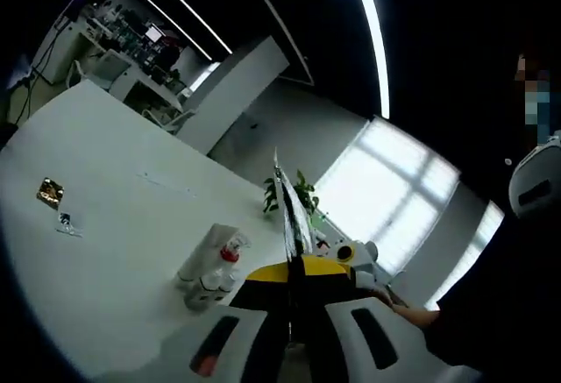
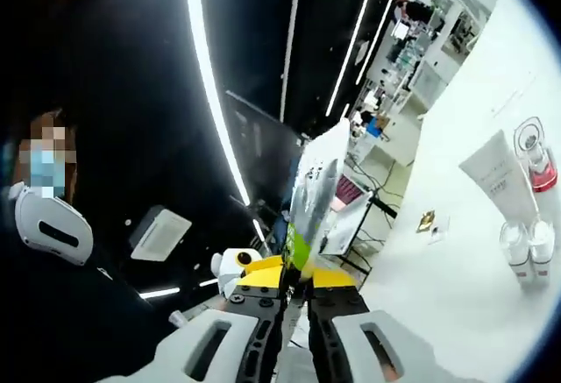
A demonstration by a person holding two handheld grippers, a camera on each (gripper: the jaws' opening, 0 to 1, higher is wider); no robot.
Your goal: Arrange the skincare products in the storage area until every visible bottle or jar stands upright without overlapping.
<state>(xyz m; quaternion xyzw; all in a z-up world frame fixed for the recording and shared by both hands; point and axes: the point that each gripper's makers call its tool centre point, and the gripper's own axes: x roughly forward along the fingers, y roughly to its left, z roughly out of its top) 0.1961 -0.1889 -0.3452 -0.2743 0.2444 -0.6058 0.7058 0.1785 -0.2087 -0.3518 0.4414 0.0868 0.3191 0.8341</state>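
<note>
The left gripper (image 1: 294, 225) was seen closed on a thin flat packet (image 1: 292, 212), and the right gripper (image 2: 308, 225) closed on a packet (image 2: 314, 195) too. The tube (image 1: 203, 250) and small bottles (image 1: 210, 287) stood clustered on the bench (image 1: 114, 225) at eight o'clock of the left gripper. Crowded bottles could be toppled by a careless approach.

No legible text on the tube (image 2: 496, 175) or bottles (image 2: 528, 247).
</note>
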